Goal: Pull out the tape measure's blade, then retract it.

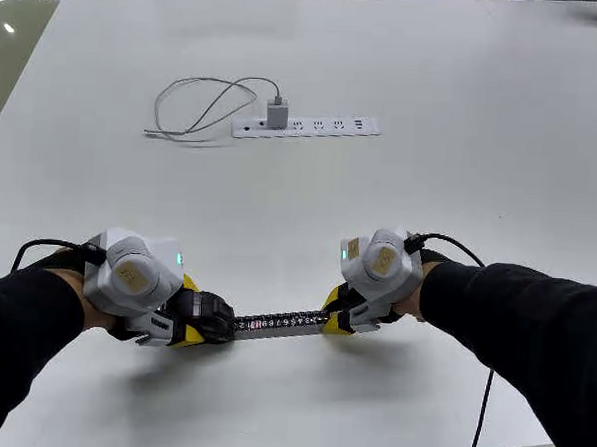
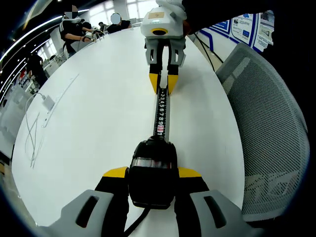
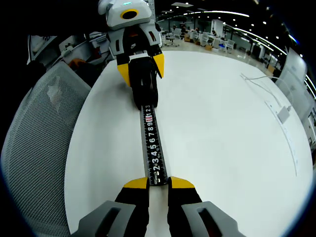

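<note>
In the head view, a white table (image 1: 430, 190) carries a power strip (image 1: 314, 126) at its far middle, with a charger (image 1: 277, 112) plugged in and its cable (image 1: 200, 103) looped off to the left. Near the front edge, the left gripper (image 1: 190, 313) holds the black case (image 1: 211, 317), its jaws closed in against the case's sides. The blade (image 1: 283, 323) runs out flat along the table from the case to the right gripper (image 1: 334, 313), which has its yellow tips pinched narrow on the blade's far end. A dark sleeve reaches to each gripper, and the two are set apart by the drawn-out length of blade. In the left gripper view, the case sits snug between the yellow-tipped jaws at the bottom. The blade stretches straight ahead over the tabletop, numbers up, to the right gripper, whose tips meet around its end. A grey mesh chair (image 2: 266, 128) stands off the table's edge on the right of this view, and people sit at the table's far end. In the right gripper view, the blade's end lies clamped between the two yellow tips at the bottom. The numbered strip leads away to the case, held in the left gripper at the top, with the chair on the left of the view and the power strip far off to the right.
</note>
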`<act>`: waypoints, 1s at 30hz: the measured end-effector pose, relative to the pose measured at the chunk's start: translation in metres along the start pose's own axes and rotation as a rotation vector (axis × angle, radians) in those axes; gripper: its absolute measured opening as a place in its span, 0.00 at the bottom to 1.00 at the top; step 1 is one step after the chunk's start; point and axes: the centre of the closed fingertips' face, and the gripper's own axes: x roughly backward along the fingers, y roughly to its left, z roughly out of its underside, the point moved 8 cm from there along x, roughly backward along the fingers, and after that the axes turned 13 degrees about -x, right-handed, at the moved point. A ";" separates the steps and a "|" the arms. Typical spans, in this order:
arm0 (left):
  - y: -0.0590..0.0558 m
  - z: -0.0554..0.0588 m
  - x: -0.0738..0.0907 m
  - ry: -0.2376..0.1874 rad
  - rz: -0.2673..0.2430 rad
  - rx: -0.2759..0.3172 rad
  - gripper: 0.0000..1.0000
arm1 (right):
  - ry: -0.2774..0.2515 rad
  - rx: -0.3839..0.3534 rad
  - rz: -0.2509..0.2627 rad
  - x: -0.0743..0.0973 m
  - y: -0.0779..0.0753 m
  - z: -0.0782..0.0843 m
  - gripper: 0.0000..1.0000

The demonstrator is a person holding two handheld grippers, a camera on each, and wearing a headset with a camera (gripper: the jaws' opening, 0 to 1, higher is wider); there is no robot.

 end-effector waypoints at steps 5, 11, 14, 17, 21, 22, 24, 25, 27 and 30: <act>0.000 0.000 0.000 -0.004 -0.003 0.000 0.30 | 0.001 0.007 0.000 0.001 0.000 0.001 0.09; 0.000 0.000 0.000 -0.005 -0.002 0.000 0.30 | 0.005 0.010 0.002 0.002 -0.001 0.003 0.09; 0.000 0.000 -0.001 -0.006 -0.002 0.000 0.30 | 0.007 0.011 0.002 0.003 -0.001 0.004 0.09; 0.001 0.001 -0.001 -0.008 -0.002 0.000 0.30 | 0.010 0.016 0.003 0.003 -0.001 0.004 0.09; 0.001 0.001 -0.001 -0.008 0.000 -0.002 0.30 | 0.019 0.035 0.004 0.004 -0.001 0.006 0.09; 0.001 0.001 -0.001 -0.009 0.000 -0.002 0.30 | 0.024 0.048 0.006 0.005 -0.001 0.006 0.09; 0.001 0.001 -0.001 -0.009 0.000 -0.002 0.30 | 0.028 0.057 0.006 0.005 -0.001 0.006 0.09; 0.001 0.001 -0.002 -0.010 0.000 -0.002 0.30 | 0.030 0.062 0.006 0.005 -0.001 0.006 0.09; 0.001 0.001 -0.001 -0.010 0.000 -0.003 0.30 | 0.031 0.060 0.006 0.005 -0.002 0.006 0.09; 0.001 0.001 -0.002 -0.011 -0.001 -0.003 0.30 | 0.031 0.056 0.005 0.005 -0.002 0.007 0.09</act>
